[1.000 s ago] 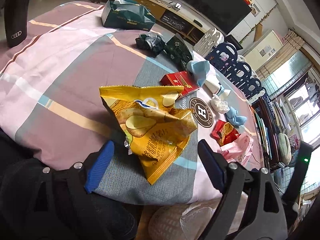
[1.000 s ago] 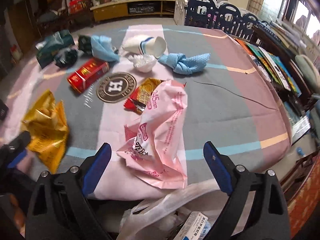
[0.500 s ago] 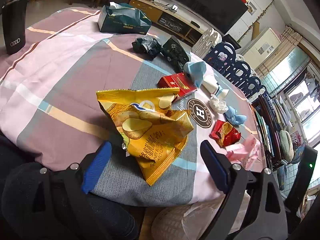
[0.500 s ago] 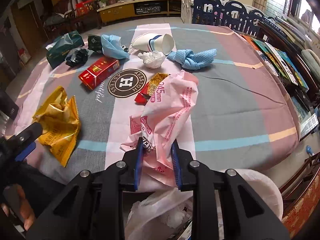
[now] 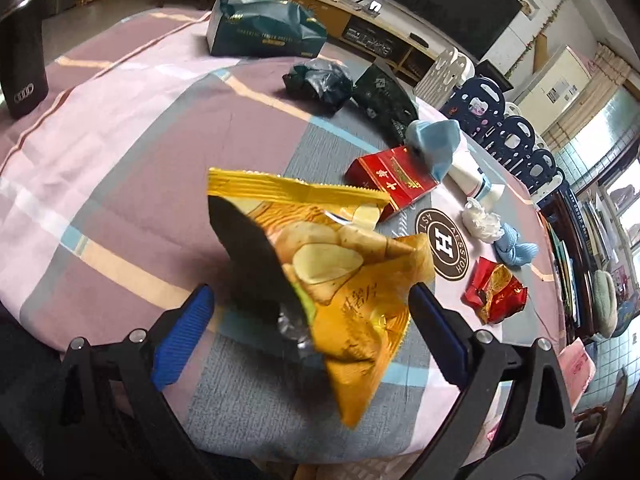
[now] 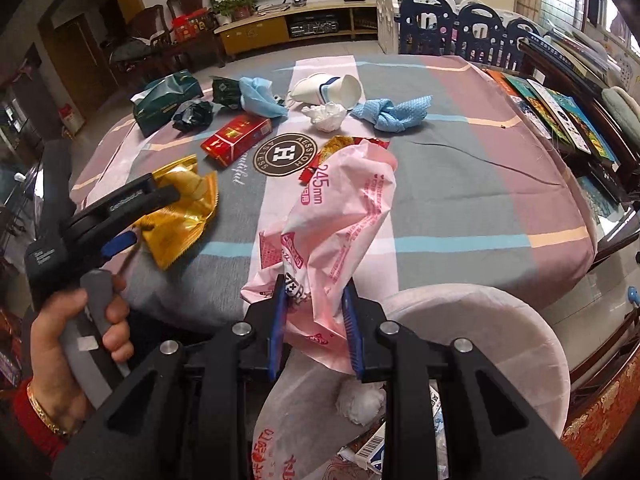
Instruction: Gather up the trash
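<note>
Striped cloth in pink, grey and mauve covers my desk, with a TV cabinet and a playpen fence behind it. Far left I see a black tumbler, then a green tissue pack. My left gripper is spread wide, blue pads either side of the yellow chip bag, which lies crumpled on the cloth (I cannot tell whether a pad touches it). Beyond it lie a red box, a round logo patch, a white tissue wad, a blue cloth and a red wrapper. My right gripper is pinching the pink bag, raised at the near desk edge above the bin, whose liner already holds scraps.
</note>
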